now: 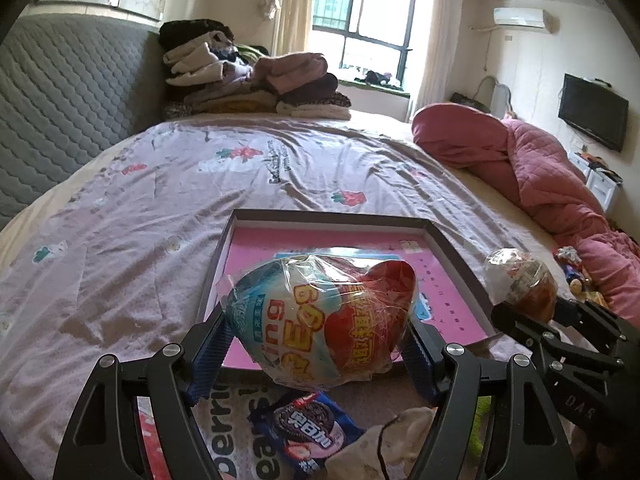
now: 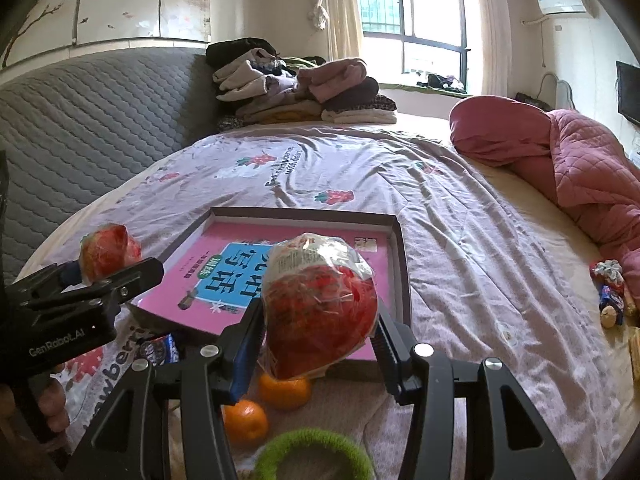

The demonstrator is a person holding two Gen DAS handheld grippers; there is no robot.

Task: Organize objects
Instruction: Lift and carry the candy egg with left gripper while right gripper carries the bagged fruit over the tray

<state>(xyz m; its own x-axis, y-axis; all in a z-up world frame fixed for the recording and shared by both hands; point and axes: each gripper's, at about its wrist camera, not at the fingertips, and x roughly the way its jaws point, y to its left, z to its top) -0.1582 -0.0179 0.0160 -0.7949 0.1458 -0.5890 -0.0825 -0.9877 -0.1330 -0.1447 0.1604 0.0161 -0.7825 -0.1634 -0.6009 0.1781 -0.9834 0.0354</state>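
The left tool (image 1: pixel 320 344) clenches a blue-and-red snack bag (image 1: pixel 320 320); the right tool (image 2: pixel 318 336) grips a red one (image 2: pixel 320 312). Lower both gently into the tray (image 2: pixel 404 280) (crinkly wrappers slip), beside the pink book (image 2: pixel 224 280), judging clearance first.

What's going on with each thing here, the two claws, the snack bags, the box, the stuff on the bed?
Left claw: shut on blue-and-red snack bag, held up.
Right claw: shut on red snack bag, held up.
Shallow box: open, lying flat, pink book inside.
Oreo packet: sealed, lying on bed.
Two oranges: unpeeled, loose on bed.
Clothes pile: folded, stacked.
Pink quilt: bunched up.
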